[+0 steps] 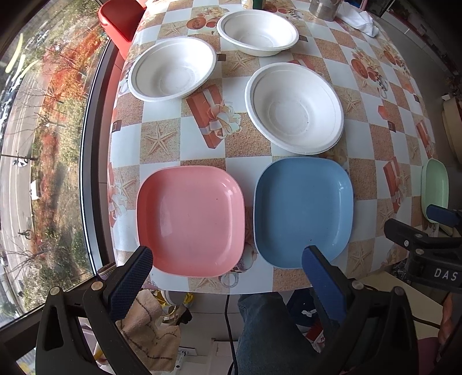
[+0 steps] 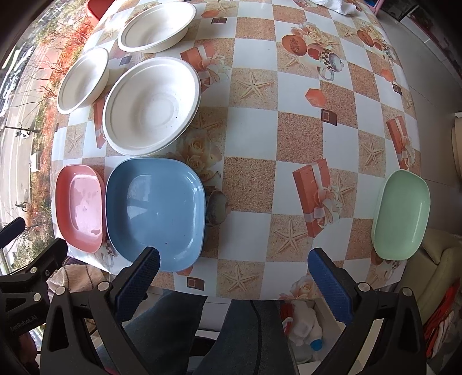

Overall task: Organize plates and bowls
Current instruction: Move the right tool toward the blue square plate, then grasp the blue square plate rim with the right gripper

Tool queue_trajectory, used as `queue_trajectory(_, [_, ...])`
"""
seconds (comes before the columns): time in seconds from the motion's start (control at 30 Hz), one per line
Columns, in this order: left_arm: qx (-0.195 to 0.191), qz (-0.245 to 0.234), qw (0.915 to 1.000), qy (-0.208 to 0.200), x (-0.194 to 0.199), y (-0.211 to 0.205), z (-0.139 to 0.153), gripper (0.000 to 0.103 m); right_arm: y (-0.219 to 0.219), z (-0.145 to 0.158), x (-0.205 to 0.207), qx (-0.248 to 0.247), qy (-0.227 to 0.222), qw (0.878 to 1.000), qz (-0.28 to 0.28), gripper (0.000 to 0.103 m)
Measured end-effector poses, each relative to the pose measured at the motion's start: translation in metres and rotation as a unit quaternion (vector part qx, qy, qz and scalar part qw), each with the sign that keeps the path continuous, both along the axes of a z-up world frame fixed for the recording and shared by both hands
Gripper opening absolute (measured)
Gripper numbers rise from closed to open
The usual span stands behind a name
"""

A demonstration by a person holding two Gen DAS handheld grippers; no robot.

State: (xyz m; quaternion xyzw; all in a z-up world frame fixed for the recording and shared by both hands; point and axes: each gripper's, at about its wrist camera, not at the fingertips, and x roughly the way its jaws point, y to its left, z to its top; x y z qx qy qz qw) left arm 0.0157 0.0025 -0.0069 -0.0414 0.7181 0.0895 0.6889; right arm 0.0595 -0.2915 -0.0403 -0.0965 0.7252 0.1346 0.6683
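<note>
A pink plate (image 1: 190,220) and a blue plate (image 1: 303,210) lie side by side at the table's near edge. Three white bowls stand behind them: one left (image 1: 173,69), one far (image 1: 257,28), one near right (image 1: 294,108). A green plate (image 1: 434,189) lies at the right edge. My left gripper (image 1: 228,265) is open and empty, just short of the pink and blue plates. My right gripper (image 2: 234,266) is open and empty at the table's near edge, between the blue plate (image 2: 156,213) and the green plate (image 2: 401,215). The pink plate (image 2: 80,207) and the near bowl (image 2: 151,105) also show there.
The table has a checkered cloth (image 2: 288,129) with starfish prints. A metal cup (image 1: 324,8) and a white cloth (image 1: 359,18) sit at the far edge. A red chair (image 1: 121,20) stands by the window on the left. A person's legs (image 1: 260,331) are below the table edge.
</note>
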Motion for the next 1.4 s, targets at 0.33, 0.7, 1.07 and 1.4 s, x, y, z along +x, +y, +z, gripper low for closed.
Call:
queue_trajectory(0.33, [0.017,0.019,0.9997,0.006,0.007,0.011,-0.03,0.103,0.0,-0.025,0.0,-0.008,0.008,1.0,-0.013,0.103])
queue_trajectory(0.7, [0.031,0.028,0.9985,0.035,0.004,0.008,-0.059,0.103,-0.006,-0.073,-0.002,-0.037,0.037,0.998,-0.028,0.103])
queue_trajectory(1.07, [0.036,0.018,0.9985,0.036,0.012,-0.012,-0.066,0.103,-0.012,-0.103,-0.001,-0.054,0.029,0.998,-0.006,0.103])
queue_trajectory(1.4, [0.019,-0.037,0.9987,0.029,0.023,-0.067,-0.075,0.103,-0.1,-0.09,0.001,-0.093,0.011,0.995,-0.041,0.103])
